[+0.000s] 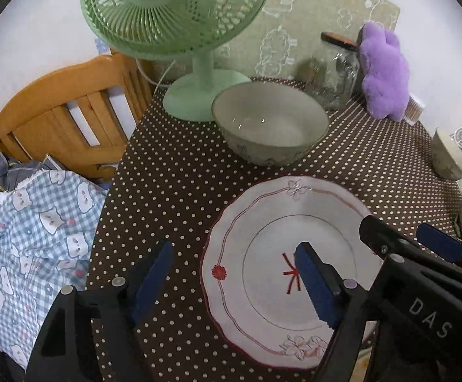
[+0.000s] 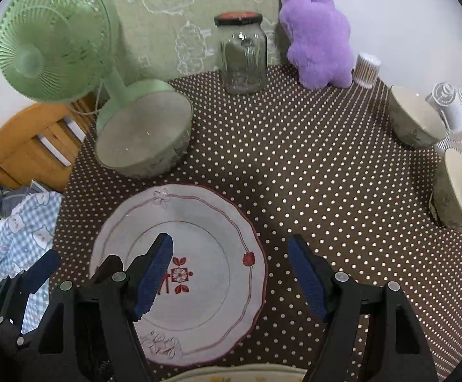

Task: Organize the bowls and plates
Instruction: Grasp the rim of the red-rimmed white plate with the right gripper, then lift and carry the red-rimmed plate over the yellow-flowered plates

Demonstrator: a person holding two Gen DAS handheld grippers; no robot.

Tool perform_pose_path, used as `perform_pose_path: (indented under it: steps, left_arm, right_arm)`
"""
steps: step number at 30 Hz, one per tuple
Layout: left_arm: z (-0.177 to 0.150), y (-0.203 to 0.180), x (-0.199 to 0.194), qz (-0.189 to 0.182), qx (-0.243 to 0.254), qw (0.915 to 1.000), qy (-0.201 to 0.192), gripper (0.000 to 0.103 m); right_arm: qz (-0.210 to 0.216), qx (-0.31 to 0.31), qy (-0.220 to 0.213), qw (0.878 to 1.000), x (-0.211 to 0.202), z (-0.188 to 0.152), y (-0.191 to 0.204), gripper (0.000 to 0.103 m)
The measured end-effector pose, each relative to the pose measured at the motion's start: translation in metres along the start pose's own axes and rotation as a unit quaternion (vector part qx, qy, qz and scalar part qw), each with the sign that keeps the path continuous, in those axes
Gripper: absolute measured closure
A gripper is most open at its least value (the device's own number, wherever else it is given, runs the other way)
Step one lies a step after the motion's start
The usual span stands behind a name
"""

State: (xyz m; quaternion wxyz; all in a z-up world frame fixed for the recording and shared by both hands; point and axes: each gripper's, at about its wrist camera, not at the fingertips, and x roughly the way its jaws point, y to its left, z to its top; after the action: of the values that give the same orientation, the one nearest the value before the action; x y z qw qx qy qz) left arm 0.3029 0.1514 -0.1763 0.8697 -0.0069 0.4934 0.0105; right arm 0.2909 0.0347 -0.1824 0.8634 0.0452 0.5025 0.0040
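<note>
Left gripper (image 1: 234, 270) jaws wide, empty, over plate (image 1: 263, 222) rim, right gripper (image 2: 231, 267) likewise, housing lettered "DAS" at 4 o'clock, bowl (image 1: 269, 121) at 12.

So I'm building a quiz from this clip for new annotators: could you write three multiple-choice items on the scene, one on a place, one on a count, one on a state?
1. Where is the large grey-green ceramic bowl?
A. stacked on the plate
B. on the dotted tablecloth beside the green fan's base
C. on the wooden chair

2. How many bowls show in the right wrist view?
A. one
B. two
C. three

3. How do the right gripper jaws stand?
A. open, nothing held
B. shut on the plate's rim
C. shut on a bowl

Key: 1 B, the bowl sits on the brown dotted tablecloth against the green fan; 2 C, the large bowl plus two smaller bowls at the right edge; 3 A, the blue pads stand apart over the white scalloped plate.
</note>
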Motion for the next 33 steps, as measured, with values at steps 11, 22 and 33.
perform_pose_path:
  steps: [11, 22, 33]
  left_arm:
    - [-0.007, 0.001, 0.038, 0.004, -0.003, 0.9995, 0.031, 0.027]
    - [-0.012, -0.005, 0.047, 0.001, 0.017, 0.9991, 0.040, 0.037]
    - [-0.006, -0.007, 0.035, -0.004, 0.021, 0.9992, 0.033, 0.038]
  right_arm:
    - [-0.013, 0.000, 0.036, 0.999, 0.047, -0.005, -0.006, 0.026]
    - [0.002, 0.011, 0.063, 0.998, 0.069, -0.008, -0.007, 0.043]
    - [-0.012, 0.002, 0.047, 0.999, 0.054, -0.006, -0.002, 0.043]
